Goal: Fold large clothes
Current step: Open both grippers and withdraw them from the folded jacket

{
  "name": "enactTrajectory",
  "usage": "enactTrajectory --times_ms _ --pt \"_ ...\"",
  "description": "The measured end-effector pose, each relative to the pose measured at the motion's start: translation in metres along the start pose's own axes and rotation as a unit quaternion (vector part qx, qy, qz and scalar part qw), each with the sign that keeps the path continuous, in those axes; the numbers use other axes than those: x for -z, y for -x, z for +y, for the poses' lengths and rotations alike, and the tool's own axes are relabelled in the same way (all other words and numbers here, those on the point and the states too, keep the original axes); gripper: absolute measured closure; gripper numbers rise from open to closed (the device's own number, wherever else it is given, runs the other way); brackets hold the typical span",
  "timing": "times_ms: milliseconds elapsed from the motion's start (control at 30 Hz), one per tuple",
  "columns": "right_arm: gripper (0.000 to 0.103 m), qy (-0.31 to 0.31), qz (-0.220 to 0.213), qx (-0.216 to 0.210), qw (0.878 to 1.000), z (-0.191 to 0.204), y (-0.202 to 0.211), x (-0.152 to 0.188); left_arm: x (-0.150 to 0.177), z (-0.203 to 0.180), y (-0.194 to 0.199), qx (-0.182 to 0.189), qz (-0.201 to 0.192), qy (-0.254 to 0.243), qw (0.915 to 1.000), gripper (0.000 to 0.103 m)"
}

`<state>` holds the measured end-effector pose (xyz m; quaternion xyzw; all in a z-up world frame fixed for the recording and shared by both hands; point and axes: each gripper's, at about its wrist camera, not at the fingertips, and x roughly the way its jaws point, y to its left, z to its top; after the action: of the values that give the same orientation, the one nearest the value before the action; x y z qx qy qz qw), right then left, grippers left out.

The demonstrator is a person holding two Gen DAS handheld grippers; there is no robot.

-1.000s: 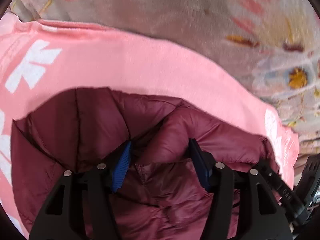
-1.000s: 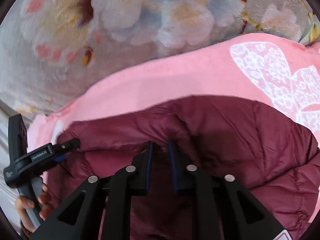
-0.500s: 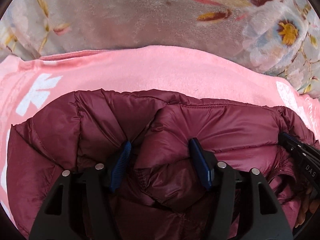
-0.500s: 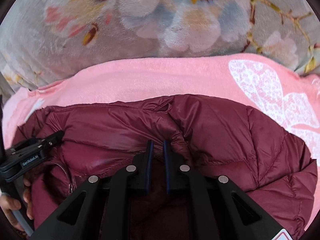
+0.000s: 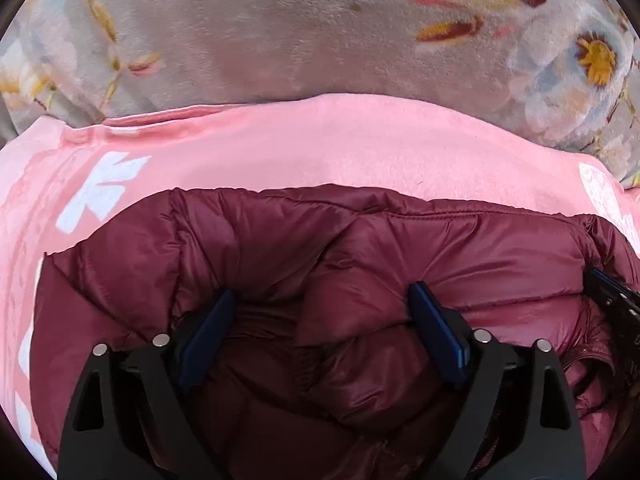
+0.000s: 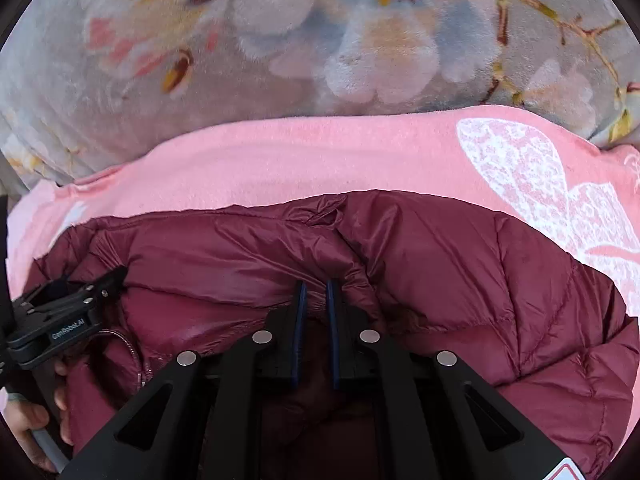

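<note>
Left wrist view shows the glossy maroon quilted puffer jacket [image 5: 400, 248] bunched into a mound on a pink fleece blanket with white printed shapes [image 5: 304, 148], which in turn lies over a grey plush blanket with a floral pattern [image 5: 260, 36]. The left tongs [image 5: 320, 304] stand spread wide, their blue-padded fingers [image 5: 436, 332] on either side of a puffy fold of the jacket, pressing into it but not clamped together. At the right edge of this view the black body of the other tool touches the jacket. Right wrist view shows the right tongs [image 6: 316, 292] nearly closed, pinching a thin ridge of the maroon fabric between the blue pads [image 6: 299, 320]. The jacket's metal zipper [image 6: 136, 356] curls at the lower left, just beside the left tool, whose handle is held by the person's left hand [image 6: 32, 420]. A white lacy butterfly-like print [image 6: 532, 184] on the pink blanket lies beyond the jacket's right side.
</note>
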<state>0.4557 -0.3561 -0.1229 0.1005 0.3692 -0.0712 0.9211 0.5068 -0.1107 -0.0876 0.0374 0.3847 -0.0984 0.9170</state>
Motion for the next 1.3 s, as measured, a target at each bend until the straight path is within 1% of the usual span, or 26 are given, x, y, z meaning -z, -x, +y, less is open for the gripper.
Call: enactTrajectory --times_ms 33,67,100,133,167,200,233,300,333,367,400,467,533,600,667,733,800,867,933,1033,1100,1133,1200,1233,1267,1300 --pt "0.095 -0.003 -0.001 0.009 1.000 0.001 0.011 0.003 0.002 0.002 0.004 0.002 0.004 0.000 1.0000 0.016" --pt "0.089 -0.004 0.001 0.019 1.000 0.002 0.022 0.006 0.007 0.006 0.012 0.004 0.015 -0.004 0.9999 0.016" --pt "0.079 -0.008 -0.001 0.022 1.000 0.003 0.046 0.013 0.014 0.010 0.023 0.001 0.023 -0.012 0.9997 0.016" --pt "0.062 -0.007 -0.003 0.015 1.000 0.003 0.067 0.021 0.021 0.014 0.034 0.003 0.025 -0.019 0.9995 0.016" --pt "0.053 -0.005 -0.005 0.006 1.000 0.000 0.088 0.031 0.034 0.023 0.053 0.009 0.024 -0.027 0.9993 0.016" --pt "0.040 -0.005 -0.009 -0.005 1.000 -0.006 0.112 0.045 0.048 0.033 0.073 0.030 0.025 -0.031 0.9988 0.016" --pt "0.034 -0.008 -0.016 -0.011 1.000 -0.016 0.146 0.067 0.061 0.043 0.088 0.048 0.027 -0.029 0.9981 0.016" --pt "0.032 -0.011 -0.016 -0.005 1.000 -0.037 0.188 0.104 0.097 0.073 0.128 0.092 0.041 -0.005 0.9949 0.015" --pt "0.031 -0.017 -0.008 0.007 1.000 -0.053 0.216 0.132 0.117 0.090 0.147 0.106 0.049 0.007 0.9932 0.013" --pt "0.030 -0.022 -0.003 0.014 1.000 -0.064 0.233 0.149 0.132 0.101 0.161 0.107 0.052 0.016 0.9928 0.008" --pt "0.027 -0.037 0.003 0.024 0.999 -0.082 0.256 0.176 0.152 0.118 0.178 0.107 0.051 0.028 0.9926 0.007" --pt "0.026 -0.079 0.012 0.038 0.996 -0.111 0.290 0.220 0.182 0.148 0.204 0.100 0.042 0.057 0.9924 0.007" --pt "0.026 -0.145 0.028 0.040 0.988 -0.143 0.315 0.262 0.199 0.169 0.219 0.086 0.042 0.092 0.9911 0.007" --pt "0.026 -0.174 0.035 0.037 0.983 -0.155 0.327 0.285 0.210 0.188 0.230 0.084 0.043 0.139 0.9858 0.007" --pt "0.026 -0.179 0.029 0.043 0.983 -0.155 0.338 0.298 0.213 0.190 0.237 0.087 0.044 0.155 0.9830 0.007" --pt "0.026 -0.174 0.018 0.029 0.984 -0.146 0.343 0.295 0.208 0.182 0.243 0.088 0.043 0.148 0.9842 0.007" --pt "0.026 -0.163 0.009 0.011 0.987 -0.137 0.344 0.281 0.195 0.163 0.250 0.087 0.032 0.124 0.9880 0.007" --pt "0.028 -0.151 -0.001 -0.007 0.988 -0.122 0.337 0.260 0.179 0.146 0.249 0.094 0.023 0.106 0.9896 0.007" --pt "0.033 -0.146 -0.004 -0.043 0.988 -0.105 0.320 0.230 0.160 0.129 0.242 0.113 0.021 0.100 0.9884 0.007" --pt "0.033 -0.146 -0.005 -0.097 0.985 -0.082 0.285 0.184 0.122 0.098 0.215 0.158 0.028 0.102 0.9818 0.007" --pt "0.033 -0.147 -0.005 -0.120 0.982 -0.067 0.259 0.158 0.101 0.080 0.191 0.178 0.038 0.106 0.9776 0.007" --pt "0.033 -0.148 -0.004 -0.125 0.981 -0.062 0.249 0.149 0.089 0.071 0.176 0.188 0.044 0.111 0.9749 0.007" --pt "0.034 -0.154 0.000 -0.137 0.979 -0.050 0.212 0.119 0.074 0.060 0.149 0.204 0.060 0.119 0.9698 0.007" --pt "0.038 -0.156 0.005 -0.142 0.977 -0.046 0.192 0.104 0.065 0.055 0.135 0.207 0.066 0.128 0.9678 0.007" --pt "0.040 -0.159 0.009 -0.144 0.977 -0.043 0.176 0.092 0.052 0.052 0.116 0.216 0.072 0.142 0.9633 0.008" --pt "0.040 -0.162 0.010 -0.142 0.976 -0.041 0.163 0.083 0.046 0.052 0.106 0.219 0.076 0.152 0.9609 0.009"
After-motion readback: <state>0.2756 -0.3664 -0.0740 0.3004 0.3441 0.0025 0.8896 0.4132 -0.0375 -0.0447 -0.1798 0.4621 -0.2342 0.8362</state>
